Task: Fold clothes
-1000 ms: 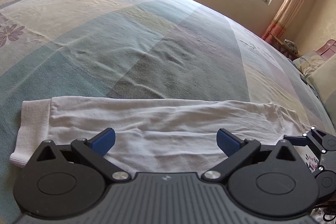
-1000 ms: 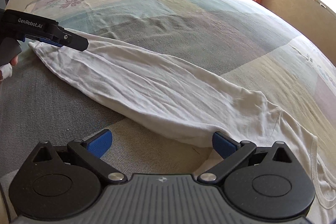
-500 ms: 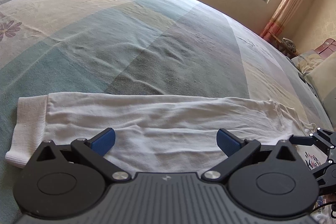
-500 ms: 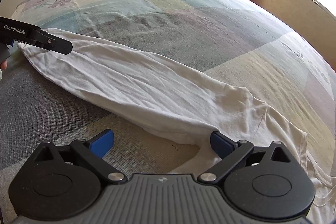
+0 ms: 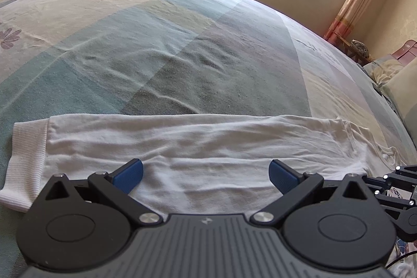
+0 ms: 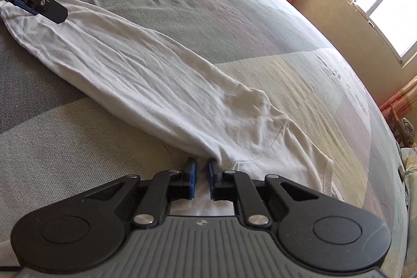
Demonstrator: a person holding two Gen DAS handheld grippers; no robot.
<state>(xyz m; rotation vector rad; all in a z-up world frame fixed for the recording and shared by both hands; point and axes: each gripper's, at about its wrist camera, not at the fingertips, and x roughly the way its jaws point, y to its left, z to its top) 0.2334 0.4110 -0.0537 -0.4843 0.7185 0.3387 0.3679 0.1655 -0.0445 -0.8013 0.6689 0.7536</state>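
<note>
Closing my right gripper (image 6: 201, 175) has just brought its jaws nearly together at the near edge of the white garment (image 6: 161, 85), at the underarm where the long sleeve (image 5: 198, 147) meets the body. White cloth shows in the narrow gap between the blue pads (image 6: 191, 177), so I read it as pinching a thin fold, though how much fabric is caught I cannot tell.

My left gripper (image 5: 206, 175) hangs over the sleeve with jaws spread wide, grasping nothing. Garment lies stretched along the near edge of the bed (image 5: 208, 43), ribbed cuff (image 5: 26, 163) toward the left end, body toward the right.

Risks as I judge them:
- Pinch is shallow, at the very hem. A lift could slip it out, or take only the top layer and leave the lower one on the bed.
- Left jaws have not gripped. Lifting the right alone would drag the sleeve askew and bunch it.
- Bedspread (image 6: 78, 147) lies just under the pads. It may be caught with the cloth and rise too.
</note>
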